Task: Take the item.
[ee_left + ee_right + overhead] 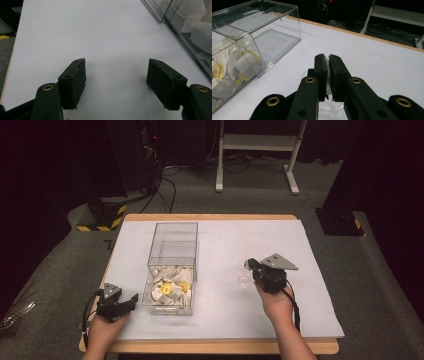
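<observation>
Two grippers: right gripper (329, 75) pinches a thin white teabag (327, 75), mostly hidden between pads, above a clear glass cup (327, 106); left gripper (116, 85) spread, empty.

Left hand-held gripper (134, 298) agape (right (328, 60) clamped)

No readable text, yellow tags on tea bags (167, 289) too small to read
</observation>
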{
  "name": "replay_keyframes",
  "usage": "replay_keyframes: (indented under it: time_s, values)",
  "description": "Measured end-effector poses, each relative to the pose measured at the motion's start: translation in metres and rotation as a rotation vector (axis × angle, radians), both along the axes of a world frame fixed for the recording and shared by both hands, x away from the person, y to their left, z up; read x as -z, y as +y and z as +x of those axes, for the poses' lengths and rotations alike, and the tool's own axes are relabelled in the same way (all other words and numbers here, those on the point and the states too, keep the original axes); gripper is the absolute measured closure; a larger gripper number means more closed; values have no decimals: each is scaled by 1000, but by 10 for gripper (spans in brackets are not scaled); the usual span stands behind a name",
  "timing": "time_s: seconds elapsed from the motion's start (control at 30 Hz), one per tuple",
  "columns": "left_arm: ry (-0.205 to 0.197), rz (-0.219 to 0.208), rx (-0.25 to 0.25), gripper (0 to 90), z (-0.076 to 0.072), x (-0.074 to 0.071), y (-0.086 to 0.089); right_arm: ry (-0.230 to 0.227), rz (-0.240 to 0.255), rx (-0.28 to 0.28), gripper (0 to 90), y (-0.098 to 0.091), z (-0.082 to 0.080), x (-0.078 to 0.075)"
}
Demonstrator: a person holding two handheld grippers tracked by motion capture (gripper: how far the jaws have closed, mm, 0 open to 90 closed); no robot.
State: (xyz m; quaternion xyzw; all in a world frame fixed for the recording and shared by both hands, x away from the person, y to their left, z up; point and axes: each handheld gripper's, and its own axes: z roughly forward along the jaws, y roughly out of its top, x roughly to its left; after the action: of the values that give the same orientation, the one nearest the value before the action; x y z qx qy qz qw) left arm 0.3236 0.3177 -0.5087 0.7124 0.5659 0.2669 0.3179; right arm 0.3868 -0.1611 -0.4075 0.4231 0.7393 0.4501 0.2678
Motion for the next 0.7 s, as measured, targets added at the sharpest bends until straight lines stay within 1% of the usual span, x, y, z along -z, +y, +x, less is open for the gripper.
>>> replay_keyframes:
  time_s: [0.53, 0.63, 0.7]
  values:
    - [2, 0, 2, 320, 0, 0, 0, 48, -25, 12, 849, 2, 9, 19]
    - [2, -1, 2, 319, 0, 0, 0, 53, -24, 18, 832, 3, 11, 21]
    - [2, -1, 2, 319, 0, 0, 0, 53, -23, 19, 800, 3, 11, 21]
